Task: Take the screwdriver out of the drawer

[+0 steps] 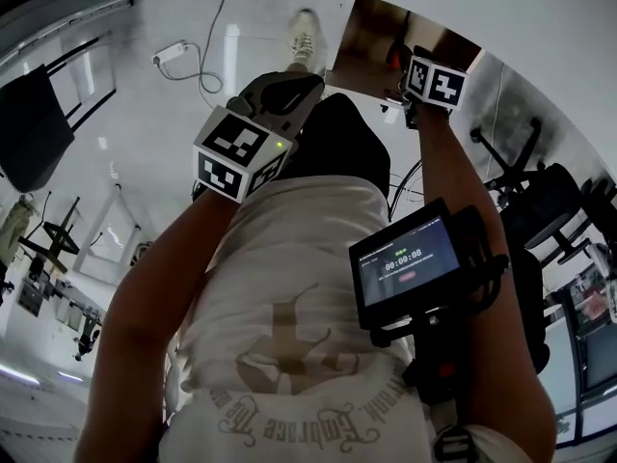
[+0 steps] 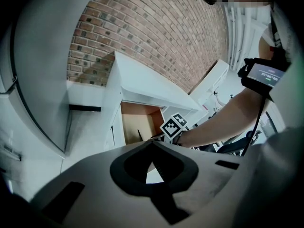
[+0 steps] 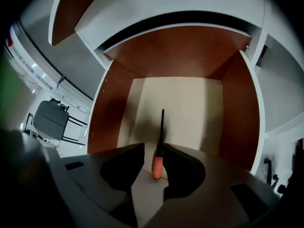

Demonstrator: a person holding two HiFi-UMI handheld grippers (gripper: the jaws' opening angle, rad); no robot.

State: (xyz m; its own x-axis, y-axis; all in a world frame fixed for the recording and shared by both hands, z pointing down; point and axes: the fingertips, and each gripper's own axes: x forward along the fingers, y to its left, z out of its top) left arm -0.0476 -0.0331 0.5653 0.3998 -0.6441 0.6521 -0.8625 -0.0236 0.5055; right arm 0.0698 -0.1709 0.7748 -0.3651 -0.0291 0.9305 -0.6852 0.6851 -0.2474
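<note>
I note a brick wall (image 2: 142, 32) at twelve o'clock in my left gripper view. Head view: timer screen (image 1: 410, 263) at four o'clock, black chair (image 1: 540, 201) at three.

I wear a cream short-sleeved T-shirt (image 1: 289, 287) with a tan printed emblem and curved lettering, dark trousers (image 1: 337, 148) and a white shoe (image 1: 304, 37). A black strapped screen unit (image 1: 410, 263) with a thin black cable (image 2: 259, 121) rides my right forearm. A black-and-white marker cube (image 1: 238, 154) tops my grey left gripper (image 2: 152, 146), a matching cube (image 1: 434, 80) my right gripper (image 3: 153, 163).
</note>
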